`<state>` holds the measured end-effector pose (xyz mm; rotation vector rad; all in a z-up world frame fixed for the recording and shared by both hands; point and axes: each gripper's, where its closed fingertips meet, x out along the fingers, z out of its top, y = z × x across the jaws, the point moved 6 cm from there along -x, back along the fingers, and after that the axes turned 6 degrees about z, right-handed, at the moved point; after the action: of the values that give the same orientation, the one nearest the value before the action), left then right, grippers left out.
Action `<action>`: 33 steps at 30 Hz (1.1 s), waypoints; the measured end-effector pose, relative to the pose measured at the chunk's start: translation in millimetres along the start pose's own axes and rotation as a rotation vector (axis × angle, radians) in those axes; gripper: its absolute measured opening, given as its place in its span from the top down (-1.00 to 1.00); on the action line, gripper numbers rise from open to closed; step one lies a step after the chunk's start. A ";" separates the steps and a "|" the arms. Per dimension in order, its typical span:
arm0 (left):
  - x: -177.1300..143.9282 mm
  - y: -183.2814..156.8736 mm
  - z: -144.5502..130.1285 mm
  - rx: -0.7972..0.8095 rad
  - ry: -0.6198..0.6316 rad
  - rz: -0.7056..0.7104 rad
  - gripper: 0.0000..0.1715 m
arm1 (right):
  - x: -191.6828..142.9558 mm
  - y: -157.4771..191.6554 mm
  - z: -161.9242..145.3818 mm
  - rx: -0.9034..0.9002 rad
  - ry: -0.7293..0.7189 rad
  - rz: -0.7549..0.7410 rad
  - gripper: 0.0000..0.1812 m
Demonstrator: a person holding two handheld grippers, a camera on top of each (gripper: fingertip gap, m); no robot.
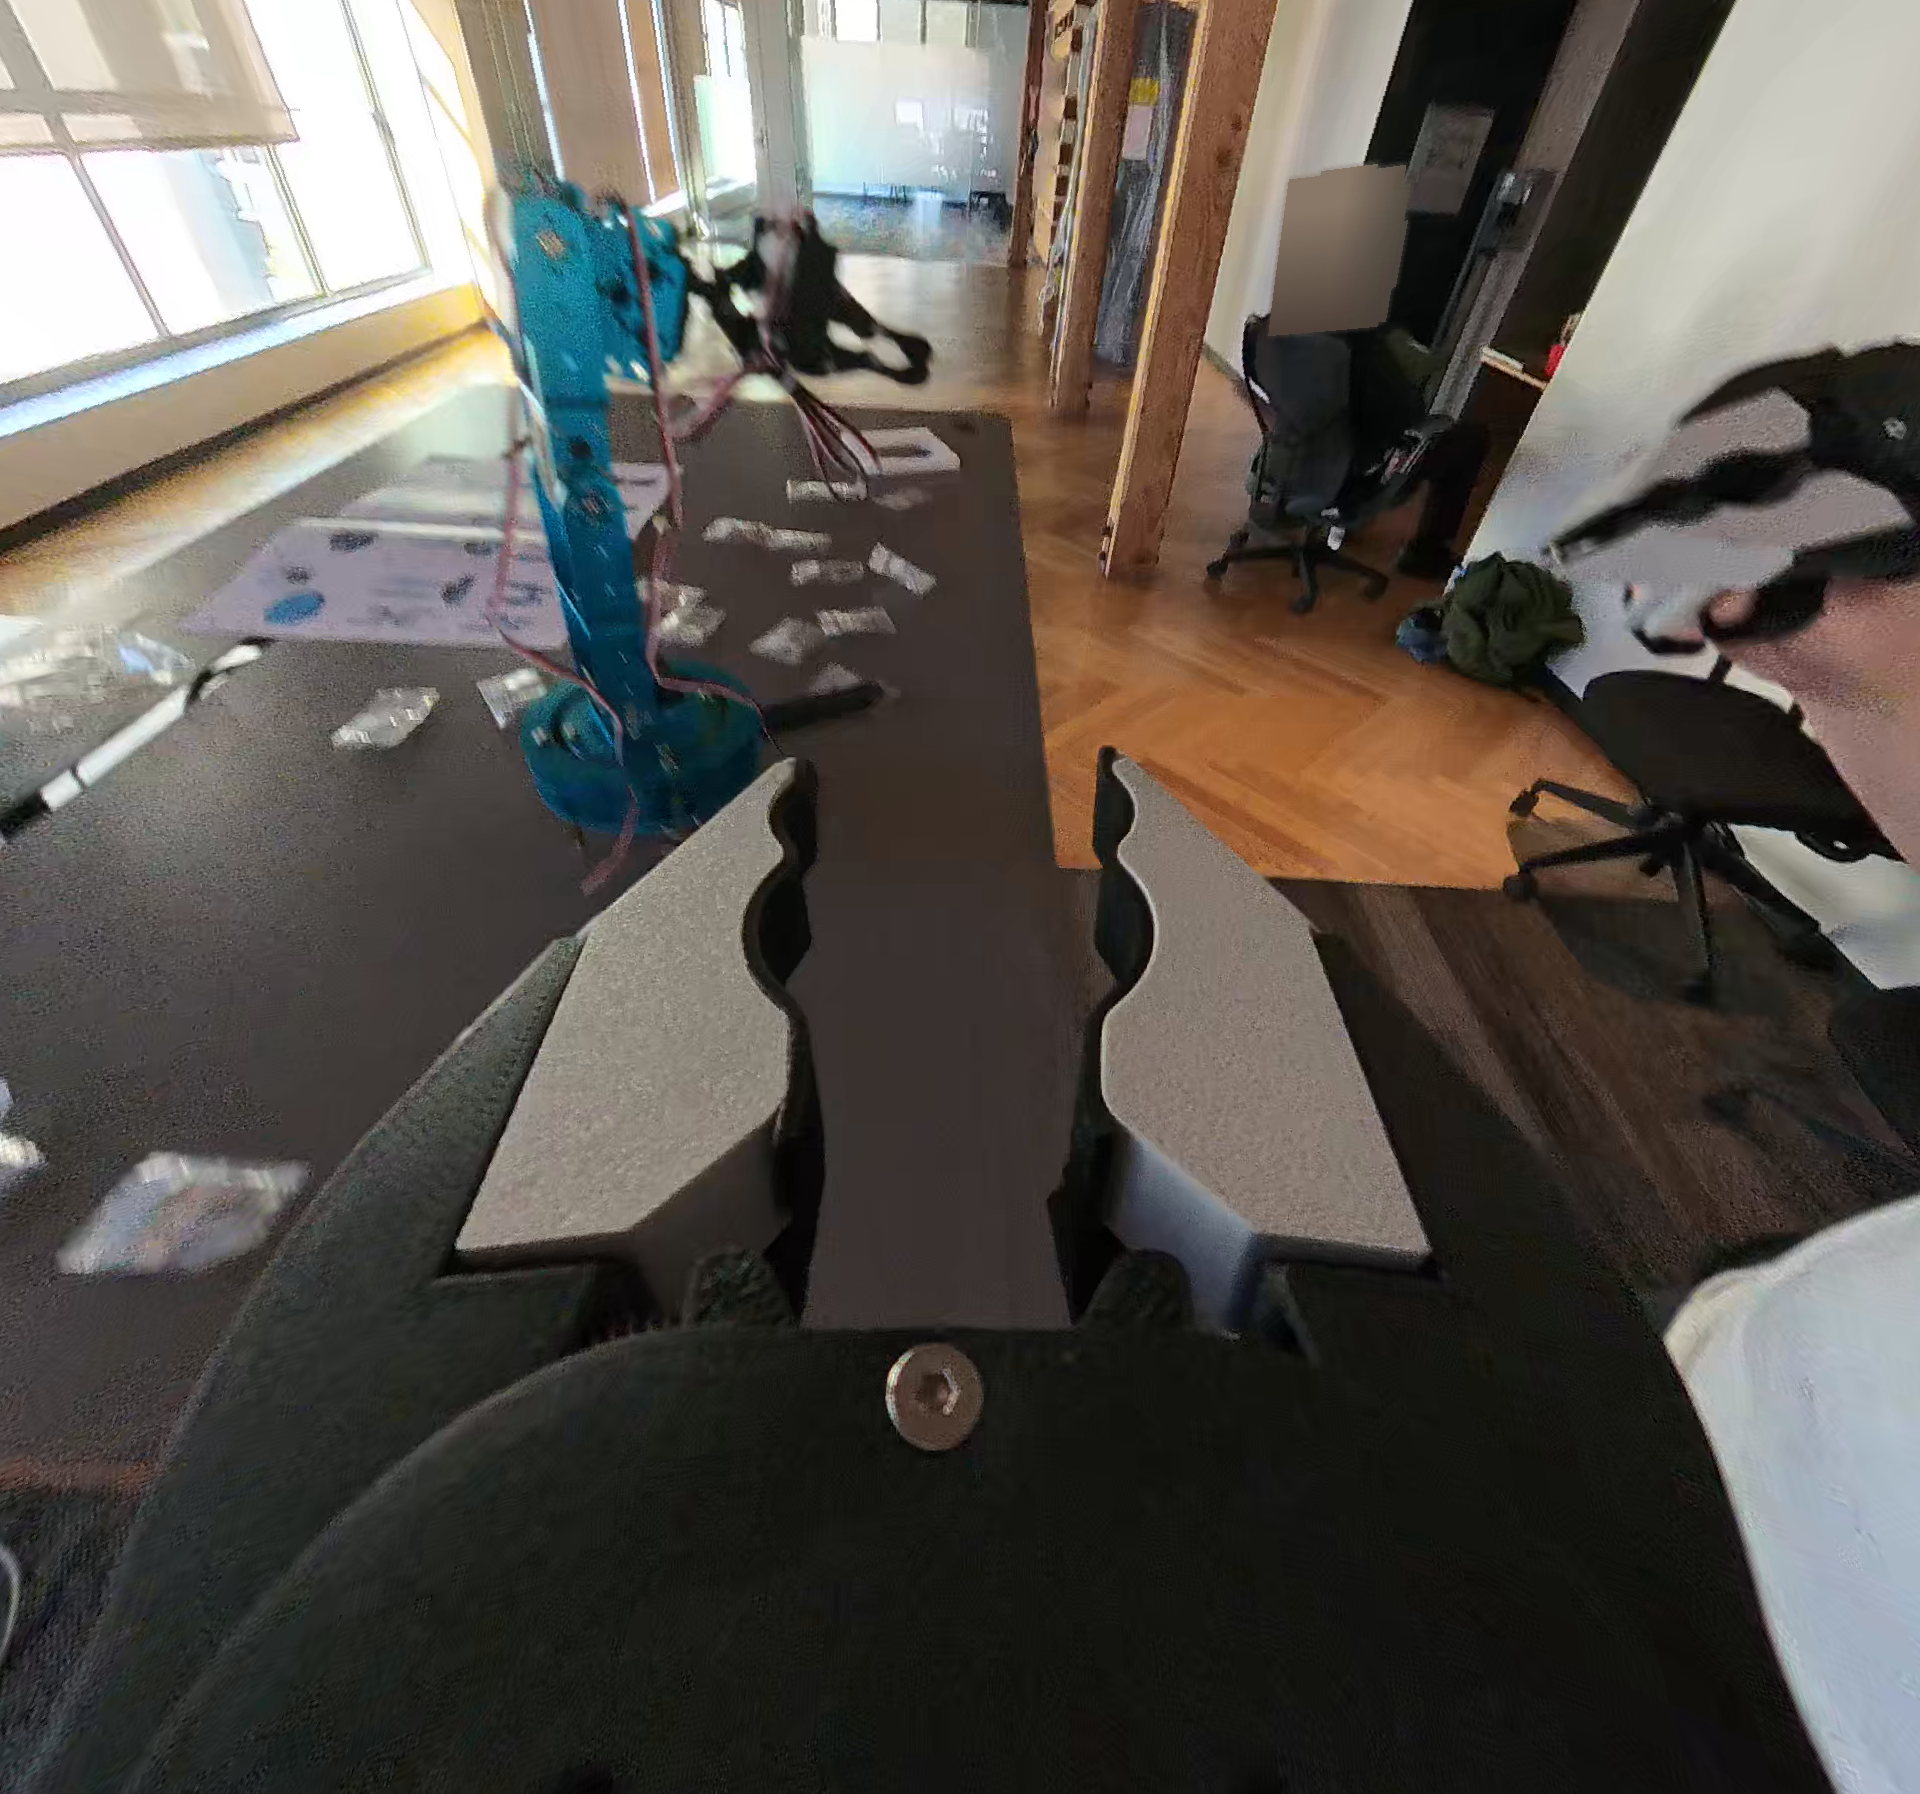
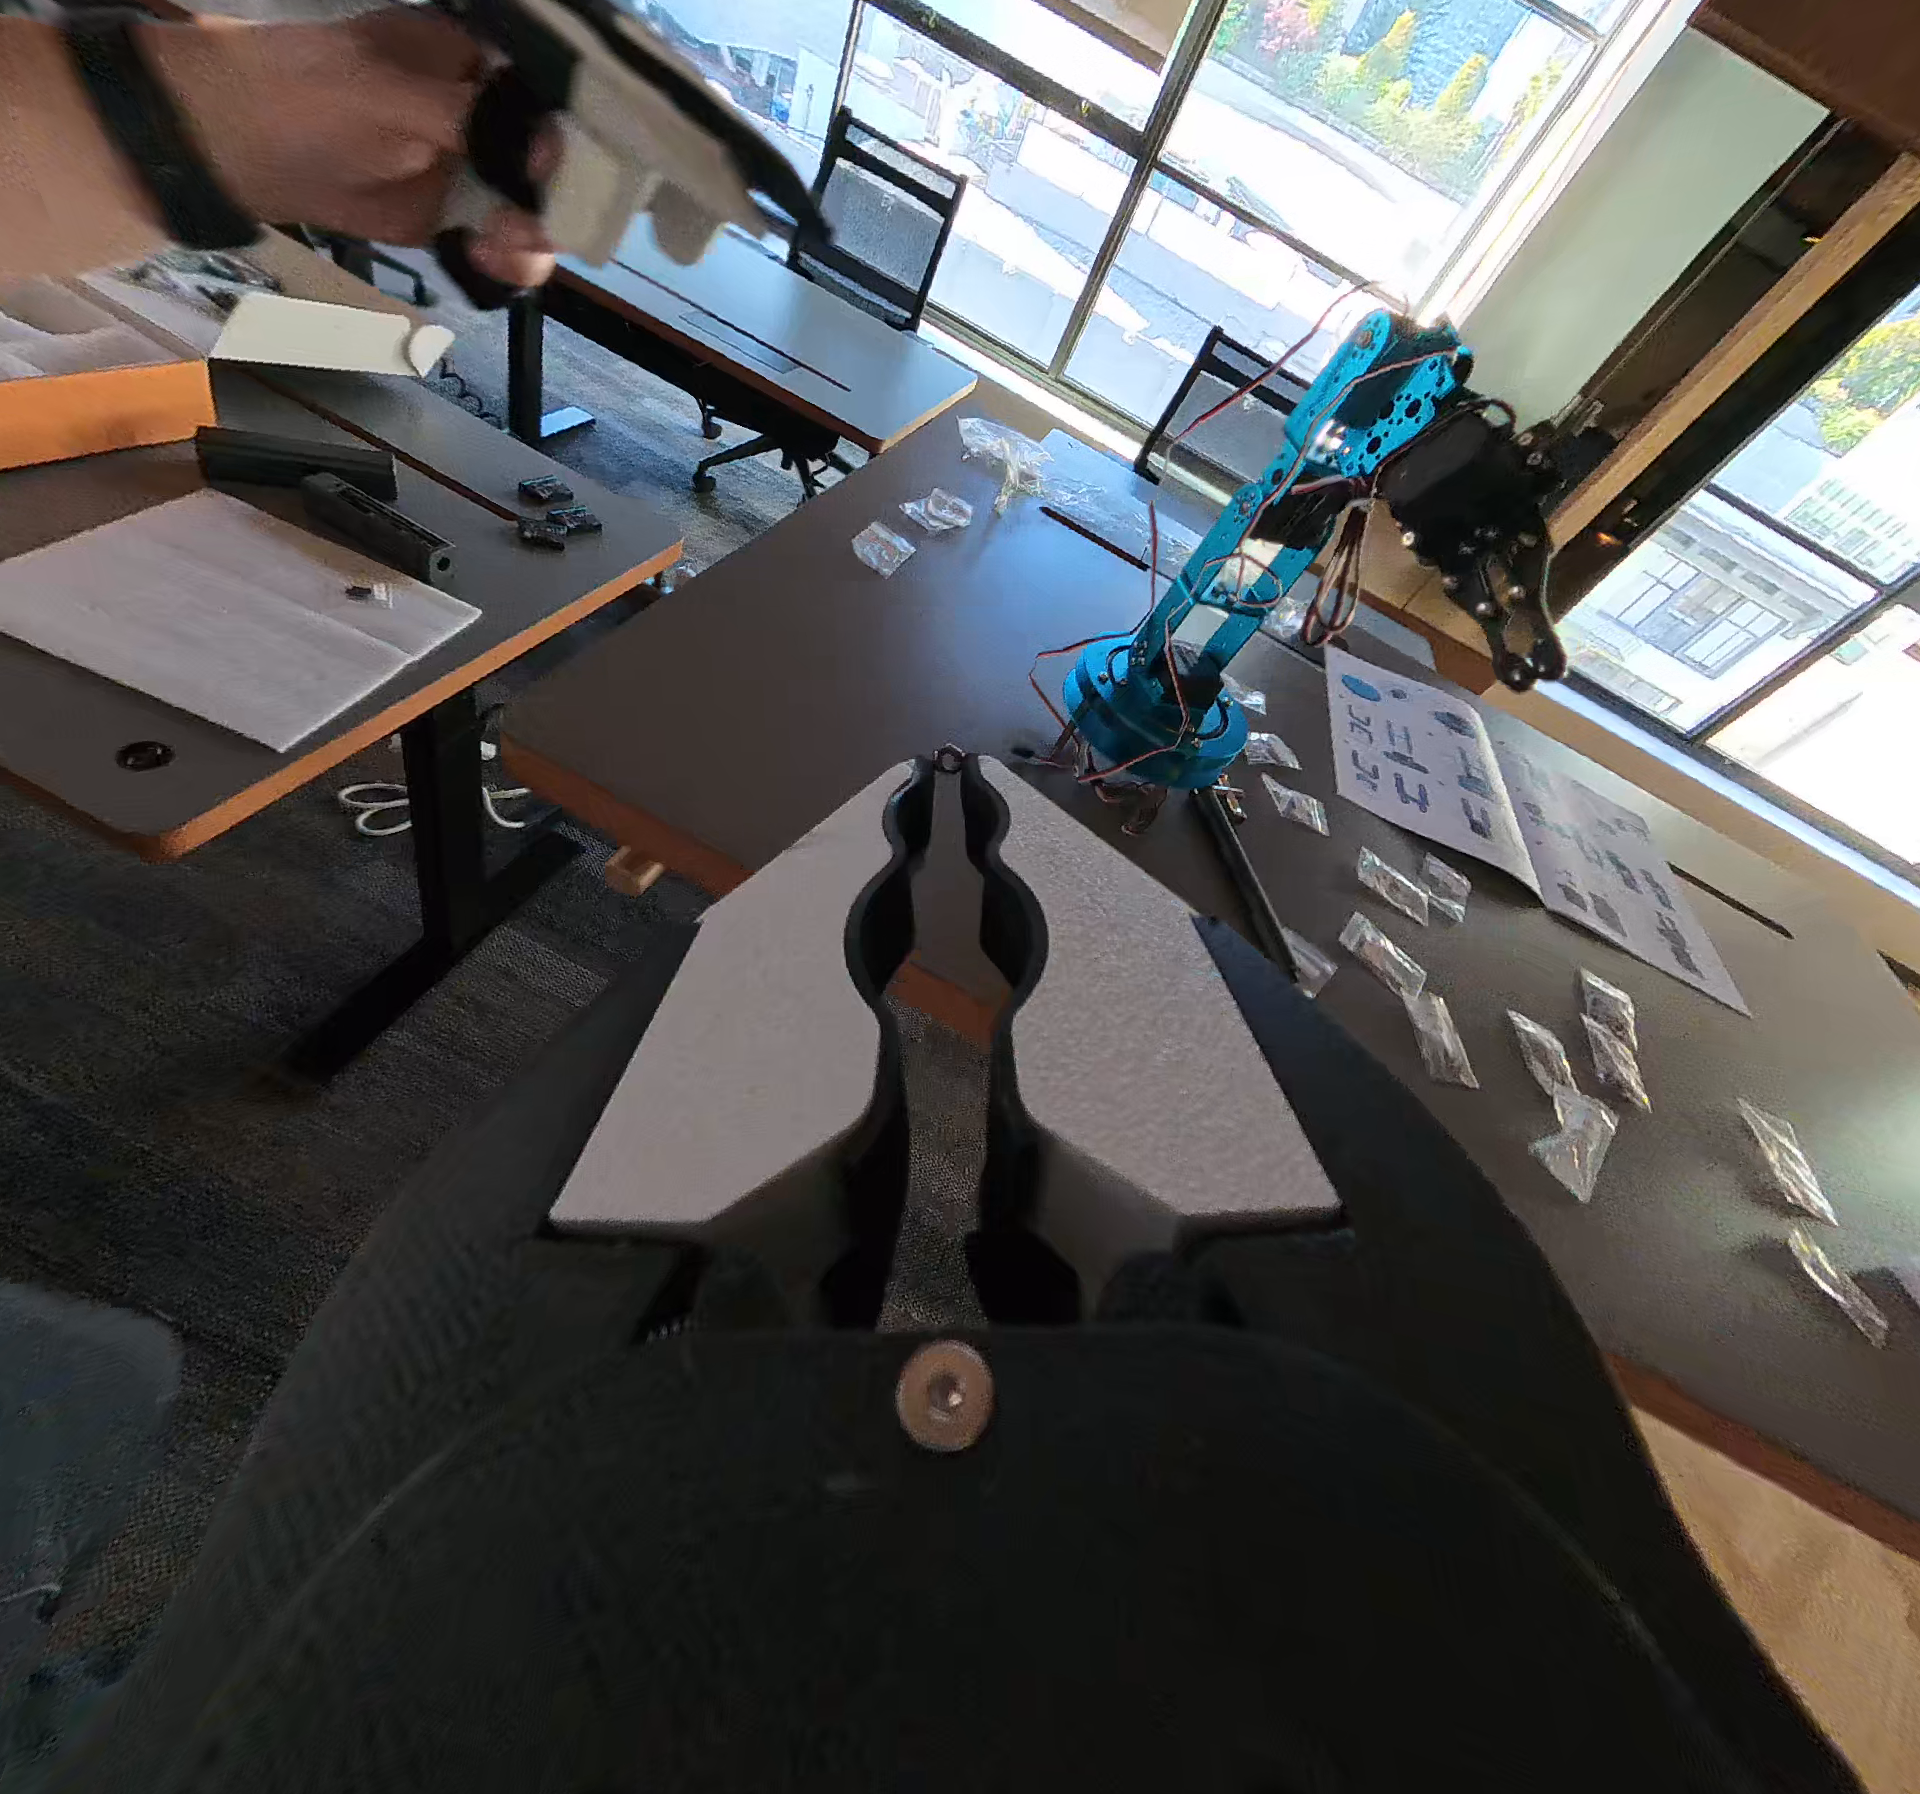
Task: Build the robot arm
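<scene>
Left wrist view: left gripper (image 1: 951, 788) is up over the dark table (image 1: 260, 965), jaws spread wide, nothing between them, touching nothing. Nearest thing ahead-left is the blue robot arm kit (image 1: 592, 539), round base on the table just beyond the left finger's tip, upright, red-and-dark wires trailing off it, black claw end (image 1: 821, 310) sticking out up top. View's blurry. Small clear parts bags (image 1: 821, 591) scattered across the table past it; a printed instruction sheet (image 1: 395, 570) lies flat to the arm's left. Off to the right, well apart, the right gripper (image 1: 1621, 539) shows in the air, in a hand. Black office chair (image 1: 1704, 788) on the wood floor below it.

Right wrist view: right gripper (image 2: 951, 762) is clenched, tips pinching a tiny dark ring-shaped part (image 2: 949, 759), maybe a nut or washer, too small to say. It's held in the air short of the table's near edge (image 2: 623, 809). Blue robot arm kit (image 2: 1226, 601) stands just beyond, to the right; parts bags (image 2: 1444, 1038) and the sheet (image 2: 1507, 809) farther right. Top left: a hand (image 2: 312, 134) holds the left gripper (image 2: 644, 175), blurred, jaws apart.
</scene>
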<state>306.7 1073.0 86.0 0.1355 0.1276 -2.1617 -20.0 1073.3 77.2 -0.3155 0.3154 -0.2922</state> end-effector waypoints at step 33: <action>242.5 129.7 37.3 -0.113 -0.070 -0.381 0.16 | 124.5 -128.9 -18.7 0.027 0.019 -0.095 0.96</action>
<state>277.1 797.1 82.2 -0.0335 0.2517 -2.5287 57.3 910.5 73.1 -0.3013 0.3158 -0.3926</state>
